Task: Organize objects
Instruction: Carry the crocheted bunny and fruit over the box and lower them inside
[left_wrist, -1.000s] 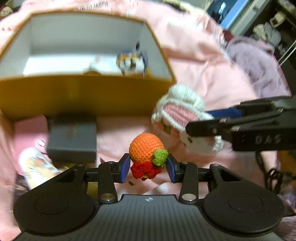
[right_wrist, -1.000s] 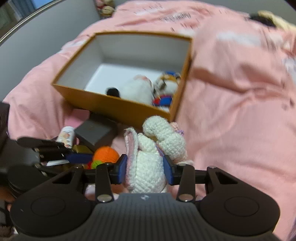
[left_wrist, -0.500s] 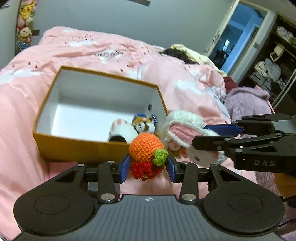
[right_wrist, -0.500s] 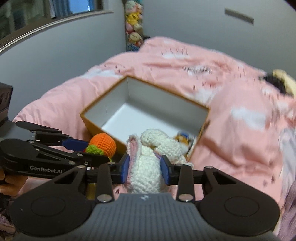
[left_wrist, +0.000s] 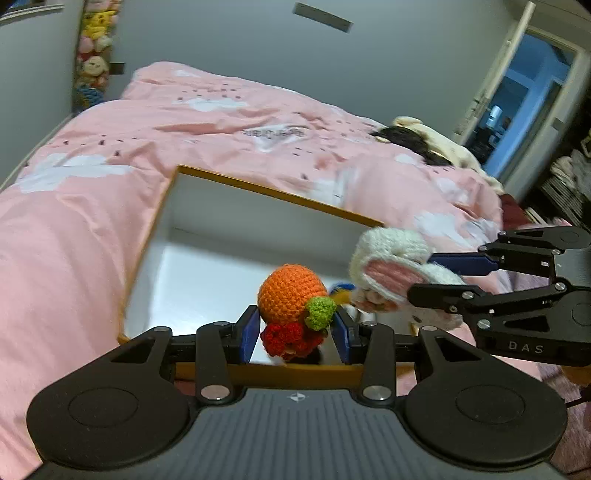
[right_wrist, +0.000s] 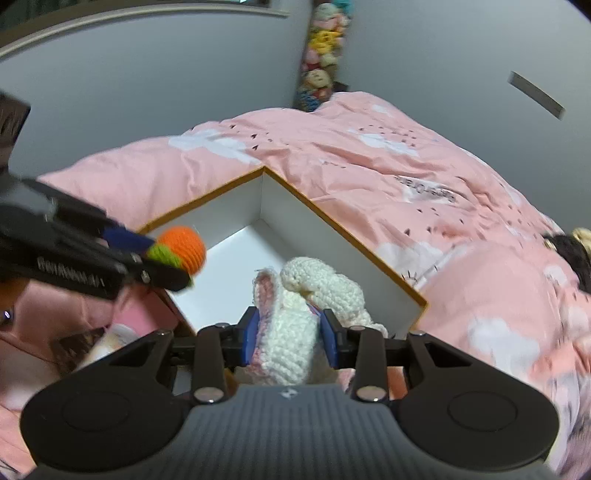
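Note:
My left gripper (left_wrist: 295, 332) is shut on an orange crochet toy (left_wrist: 291, 299) with a green leaf and red base, held over the near edge of the open yellow box (left_wrist: 155, 229) with a white inside. My right gripper (right_wrist: 290, 338) is shut on a white crochet bunny (right_wrist: 295, 332) with pink ears, held above the box (right_wrist: 351, 236). In the left wrist view the bunny (left_wrist: 391, 269) and right gripper (left_wrist: 439, 280) are at the right. In the right wrist view the orange toy (right_wrist: 186, 249) and left gripper (right_wrist: 155, 258) are at the left.
The box lies on a bed with a pink duvet (left_wrist: 92, 192). A small plush with blue (left_wrist: 341, 290) peeks out inside the box behind the orange toy. Plush toys hang in the far wall corner (right_wrist: 321, 48). An open door (left_wrist: 524, 99) is at the back right.
Both grippers have risen with their toys from the bed in front of the box to above the box. The grey case and other items on the bed have dropped out of view.

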